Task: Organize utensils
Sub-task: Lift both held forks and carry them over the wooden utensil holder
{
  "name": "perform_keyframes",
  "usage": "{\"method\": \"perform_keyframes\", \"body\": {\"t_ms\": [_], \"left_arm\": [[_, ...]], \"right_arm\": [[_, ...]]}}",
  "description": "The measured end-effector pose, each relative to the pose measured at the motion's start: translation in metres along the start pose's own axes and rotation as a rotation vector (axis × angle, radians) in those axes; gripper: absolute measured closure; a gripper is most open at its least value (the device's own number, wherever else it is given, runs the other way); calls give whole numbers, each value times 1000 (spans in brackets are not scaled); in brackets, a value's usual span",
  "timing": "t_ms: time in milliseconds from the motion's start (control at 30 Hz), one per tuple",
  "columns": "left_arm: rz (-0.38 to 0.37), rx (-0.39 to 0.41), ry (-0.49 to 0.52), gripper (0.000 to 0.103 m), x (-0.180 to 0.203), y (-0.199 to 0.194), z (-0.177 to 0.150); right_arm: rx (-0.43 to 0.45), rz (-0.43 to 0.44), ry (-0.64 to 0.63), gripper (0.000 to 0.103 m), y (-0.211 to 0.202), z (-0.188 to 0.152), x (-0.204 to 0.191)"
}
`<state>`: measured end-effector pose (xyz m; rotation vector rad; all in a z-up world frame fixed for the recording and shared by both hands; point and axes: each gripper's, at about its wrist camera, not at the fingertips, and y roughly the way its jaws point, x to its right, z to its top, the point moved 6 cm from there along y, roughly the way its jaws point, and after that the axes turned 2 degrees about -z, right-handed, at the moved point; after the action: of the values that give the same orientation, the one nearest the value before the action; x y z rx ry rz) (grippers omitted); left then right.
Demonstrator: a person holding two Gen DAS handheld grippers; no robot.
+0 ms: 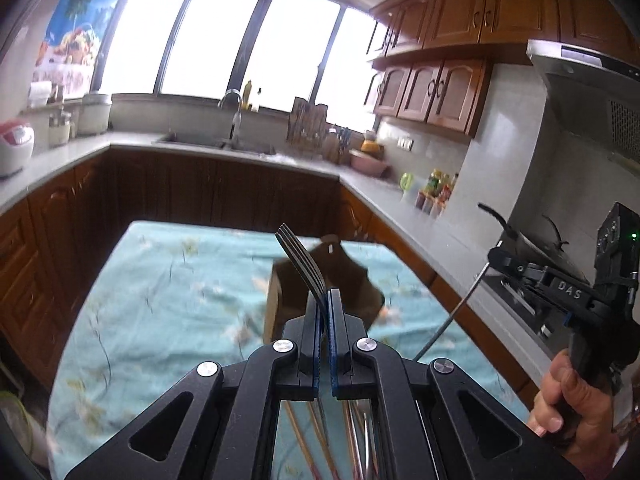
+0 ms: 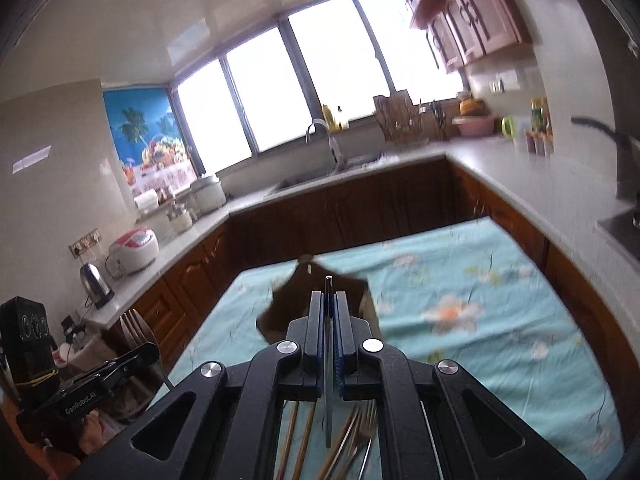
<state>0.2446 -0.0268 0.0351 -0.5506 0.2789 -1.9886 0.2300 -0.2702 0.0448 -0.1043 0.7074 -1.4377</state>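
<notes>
My left gripper (image 1: 325,296) is shut on a metal fork (image 1: 302,262), tines up, held above the table; it also shows in the right wrist view (image 2: 136,332). My right gripper (image 2: 329,298) is shut on a thin metal utensil (image 2: 329,360), seen edge-on; in the left wrist view its long handle (image 1: 452,316) hangs down from that gripper (image 1: 500,258). A brown wooden utensil holder (image 1: 340,280) stands on the table ahead of both grippers, also in the right wrist view (image 2: 320,292). Several chopsticks and forks (image 2: 344,436) lie on the cloth below.
The table has a light blue flowered cloth (image 1: 168,288). Kitchen counters (image 1: 384,188) with wooden cabinets ring it. A sink (image 1: 216,144) lies at the back, a rice cooker (image 1: 14,144) at left, a stove with a pan (image 1: 532,244) at right.
</notes>
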Motion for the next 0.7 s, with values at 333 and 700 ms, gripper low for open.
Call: {"method": "perform_keyframes", "body": {"t_ms": [333, 700], "left_arm": [[48, 122, 1, 102, -10, 37, 40], [102, 105, -10, 102, -16, 141, 37]], "right_arm": [[167, -25, -9, 99, 2, 70, -3], [187, -58, -29, 99, 62, 92, -1]]}}
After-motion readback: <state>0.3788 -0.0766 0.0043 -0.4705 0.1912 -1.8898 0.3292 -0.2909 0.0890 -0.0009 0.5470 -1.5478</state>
